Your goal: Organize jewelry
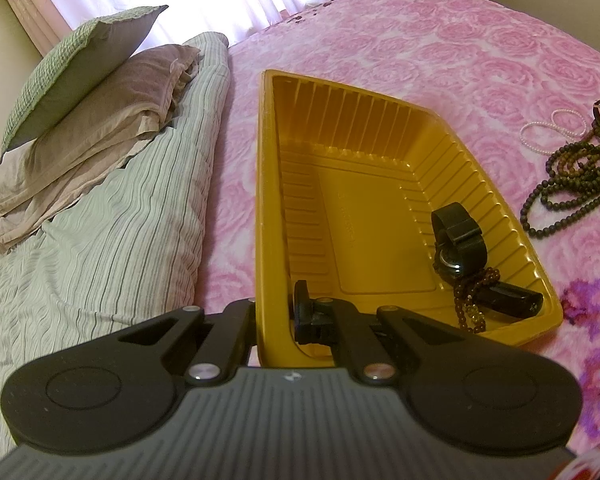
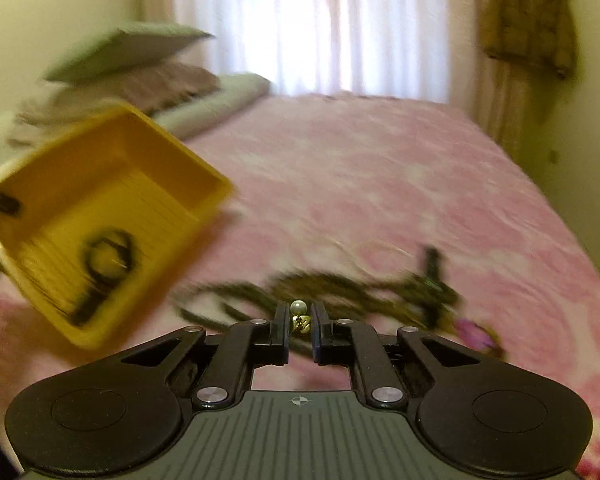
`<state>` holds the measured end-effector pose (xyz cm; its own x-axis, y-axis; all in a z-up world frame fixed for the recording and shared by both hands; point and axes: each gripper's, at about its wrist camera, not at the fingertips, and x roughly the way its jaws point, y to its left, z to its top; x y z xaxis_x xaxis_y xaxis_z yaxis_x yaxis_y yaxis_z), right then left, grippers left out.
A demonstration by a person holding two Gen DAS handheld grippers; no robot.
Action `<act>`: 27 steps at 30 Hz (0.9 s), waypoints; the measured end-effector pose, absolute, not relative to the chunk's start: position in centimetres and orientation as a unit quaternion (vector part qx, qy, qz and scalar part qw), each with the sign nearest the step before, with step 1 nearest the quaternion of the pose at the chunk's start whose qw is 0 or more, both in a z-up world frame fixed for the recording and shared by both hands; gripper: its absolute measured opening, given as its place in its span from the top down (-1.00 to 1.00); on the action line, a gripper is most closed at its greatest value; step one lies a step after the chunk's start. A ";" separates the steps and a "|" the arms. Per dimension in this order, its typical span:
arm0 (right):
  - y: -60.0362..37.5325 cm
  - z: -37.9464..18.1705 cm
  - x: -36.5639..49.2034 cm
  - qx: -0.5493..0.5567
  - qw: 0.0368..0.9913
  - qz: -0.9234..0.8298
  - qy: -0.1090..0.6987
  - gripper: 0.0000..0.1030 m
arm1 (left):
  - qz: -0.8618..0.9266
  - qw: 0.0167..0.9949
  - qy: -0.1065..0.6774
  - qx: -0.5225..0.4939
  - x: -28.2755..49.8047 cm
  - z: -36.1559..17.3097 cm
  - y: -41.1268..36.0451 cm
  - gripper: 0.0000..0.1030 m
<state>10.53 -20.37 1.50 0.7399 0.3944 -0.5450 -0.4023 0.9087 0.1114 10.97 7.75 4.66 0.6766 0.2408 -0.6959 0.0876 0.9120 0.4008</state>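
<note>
My left gripper (image 1: 276,316) is shut on the near wall of a yellow ribbed tray (image 1: 276,184), which it holds tilted above the pink bedspread. In the tray lie a black watch (image 1: 458,240), a brown bead bracelet (image 1: 470,300) and a small black case (image 1: 512,300). My right gripper (image 2: 300,320) is shut on a small gold piece with a pearl (image 2: 299,308), held above the bed. In the blurred right wrist view the tray (image 2: 172,148) is at the left. Dark bead necklaces (image 2: 340,288) lie on the bed beyond the right gripper; they also show in the left wrist view (image 1: 576,176).
A white pearl strand (image 1: 548,126) lies on the bedspread (image 1: 400,40) beside the dark beads. Stacked pillows (image 1: 100,80) and a striped quilt (image 1: 100,220) sit at the left. A brown jacket (image 2: 528,20) hangs on the right wall. Curtains (image 2: 312,20) cover the window behind.
</note>
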 end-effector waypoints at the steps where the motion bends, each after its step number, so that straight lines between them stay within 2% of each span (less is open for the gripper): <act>1: -19.4 2.0 10.6 0.003 0.928 0.236 0.289 0.80 | 0.043 0.892 0.400 0.205 11.0 4.7 7.7 0.95; 12: -9.9 2.9 11.7 0.005 0.879 0.371 0.301 0.80 | 0.041 0.894 0.398 0.202 10.9 4.7 7.9 0.95; 22: -8.1 1.8 11.8 0.007 0.866 0.395 0.305 0.79 | 0.039 0.895 0.397 0.199 11.0 4.6 8.1 0.95; 24: -8.5 1.8 11.8 0.016 0.863 0.400 0.308 0.66 | 0.039 0.895 0.398 0.199 10.9 4.6 8.1 0.95; 26: -9.5 1.7 11.4 0.018 0.871 0.387 0.301 -0.01 | 0.039 0.895 0.398 0.199 10.9 4.6 8.0 0.95; 27: -10.1 1.7 11.3 0.021 0.876 0.376 0.299 -0.08 | 0.040 0.895 0.398 0.198 10.9 4.6 8.0 0.95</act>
<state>11.28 -10.06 1.66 0.5374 0.6724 -0.5090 -0.6471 0.7158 0.2625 10.94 8.02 4.55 0.6803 0.2285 -0.6964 0.0866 0.9184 0.3860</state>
